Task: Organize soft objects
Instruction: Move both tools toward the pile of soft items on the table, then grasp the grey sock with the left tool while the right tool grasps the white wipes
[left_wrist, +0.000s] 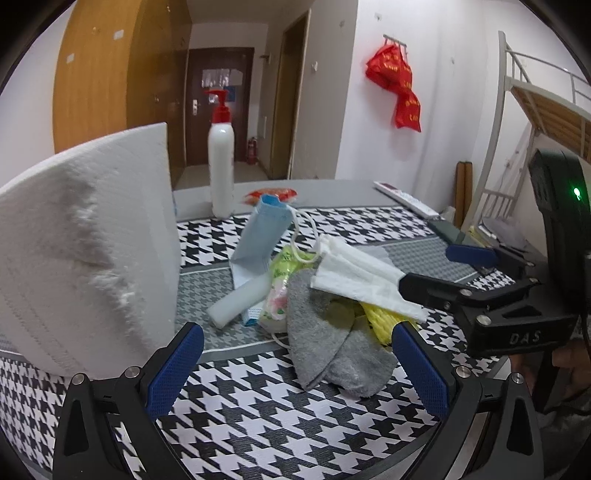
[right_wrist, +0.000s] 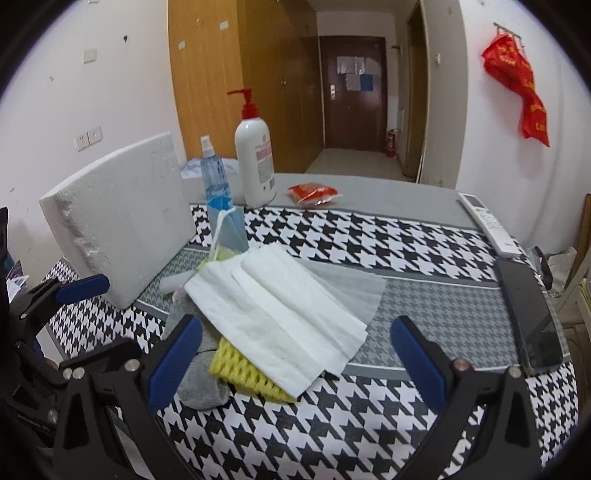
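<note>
2 tongs, left (left_wrist: 297, 363) and right (right_wrist: 295, 360), gape apart, empty, flanking the white tissue (right_wrist: 275, 317) pile's near edge.

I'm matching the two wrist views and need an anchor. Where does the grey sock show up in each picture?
Left wrist view: the grey sock lies low and centre, in front of the pile, between the left gripper's open fingers.
Right wrist view: the sock peeks out lower left, mostly hidden under the white tissue and yellow foam net.
Shared landmark: the white pump bottle with red top.
</note>
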